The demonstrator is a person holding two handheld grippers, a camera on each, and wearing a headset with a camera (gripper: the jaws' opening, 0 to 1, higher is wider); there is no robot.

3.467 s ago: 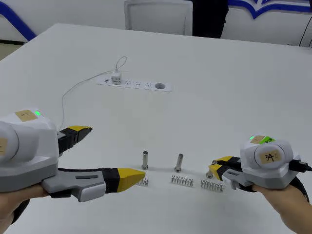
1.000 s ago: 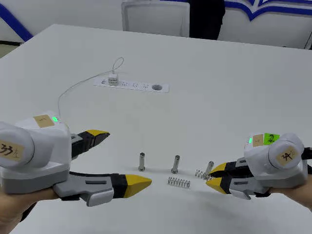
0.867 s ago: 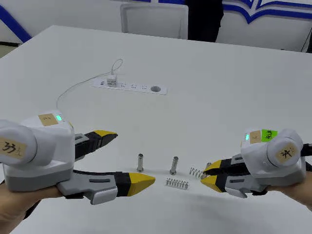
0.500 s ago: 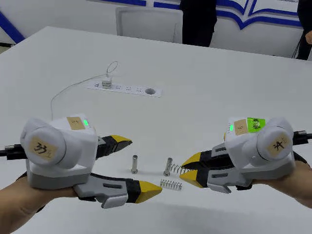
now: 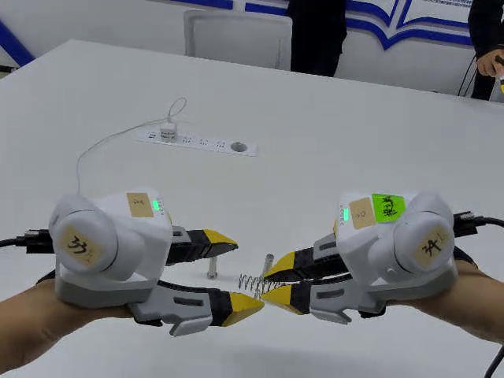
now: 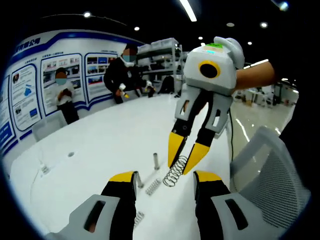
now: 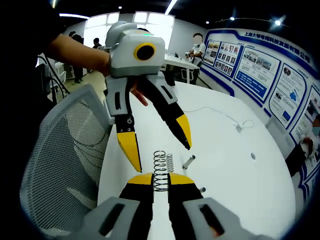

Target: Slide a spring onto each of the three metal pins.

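Fingers (image 5: pixel 282 266) of right gripper (image 5: pixel 270 284) narrow, pinching spring (image 5: pixel 250 281) by one end, seemingly clear of desk (image 5: pixel 354 142); spring's long axis runs toward 9 o'clock, into wide, empty left gripper (image 5: pixel 246 276). Nearest upright pin (image 5: pixel 268 261) just past spring at 12 o'clock; right gripper nearer

The spring (image 5: pixel 250 282) is thin bright wire and the pins (image 5: pixel 268 261) are smooth metal with a dull shine, both over a table (image 5: pixel 339 150) that looks smooth, white and nearly matt. The left gripper (image 5: pixel 249 275) and right gripper (image 5: pixel 266 283) have matt white and grey plastic shells, smooth yellow tips and paper-like labels (image 5: pixel 140 205) stuck on. The chair (image 7: pixel 65 150) back is open grey mesh, like woven cloth.
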